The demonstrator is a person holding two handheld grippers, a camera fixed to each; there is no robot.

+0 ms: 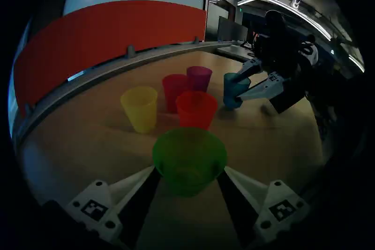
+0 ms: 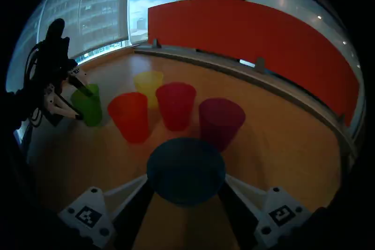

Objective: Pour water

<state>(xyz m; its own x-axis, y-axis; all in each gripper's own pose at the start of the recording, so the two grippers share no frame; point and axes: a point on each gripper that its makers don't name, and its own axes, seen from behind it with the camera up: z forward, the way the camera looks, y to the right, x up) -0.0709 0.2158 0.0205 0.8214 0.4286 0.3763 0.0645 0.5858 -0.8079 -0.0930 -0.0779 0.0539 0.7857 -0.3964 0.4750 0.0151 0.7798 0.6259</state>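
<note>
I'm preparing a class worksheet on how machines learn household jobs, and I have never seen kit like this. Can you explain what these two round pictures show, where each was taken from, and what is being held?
There is no robot here. A person holds a two-fingered gripper in each hand, and a wide-angle camera rides on each one, looking forward along its fingers. The left gripper view comes from the left gripper, which grips a green cup. The right gripper view comes from the right gripper, which grips a blue cup. Each picture also shows the other gripper farther off, with its cup. Four more cups stand close together on the wooden table: a yellow cup, an orange cup, a red cup and a purple cup. I cannot tell whether any cup holds water.
</note>
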